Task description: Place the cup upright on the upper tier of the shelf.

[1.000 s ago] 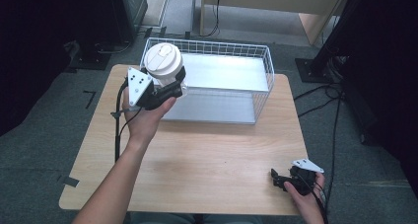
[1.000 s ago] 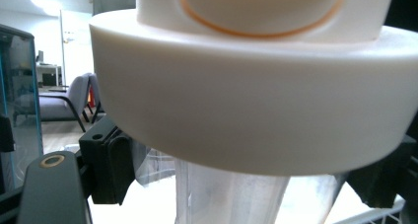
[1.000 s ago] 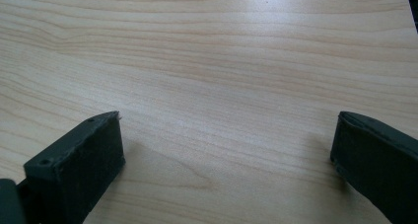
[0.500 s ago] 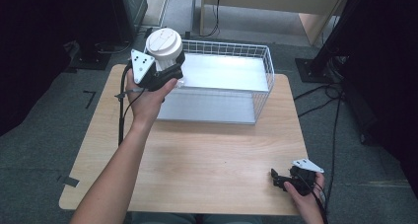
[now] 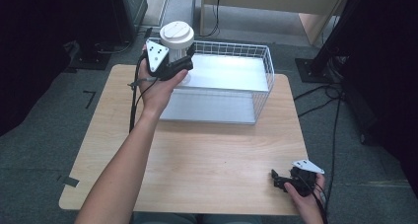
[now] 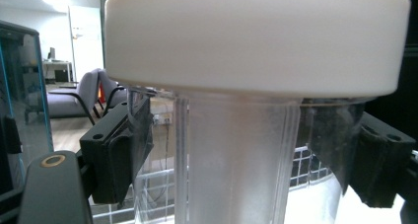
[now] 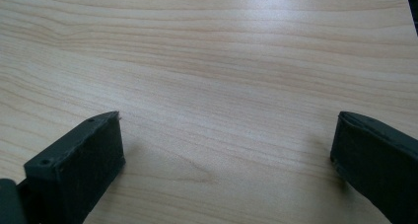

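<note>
The left gripper [image 5: 178,61] has its jaws clamped on a clear container [image 6: 236,174] just under its wide white lid [image 5: 176,32], held above the near-left corner of the wire basket [image 5: 263,66]. The smooth wall could slip down between the jaws, and the base, probably near the rim, could catch it. The right gripper [image 7: 226,150] rests on the counter [image 5: 207,150], jaws wide and empty.

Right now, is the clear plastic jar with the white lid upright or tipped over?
Upright: the clear plastic jar with the white lid stands vertical in the left hand-held gripper, lid on top.
</note>
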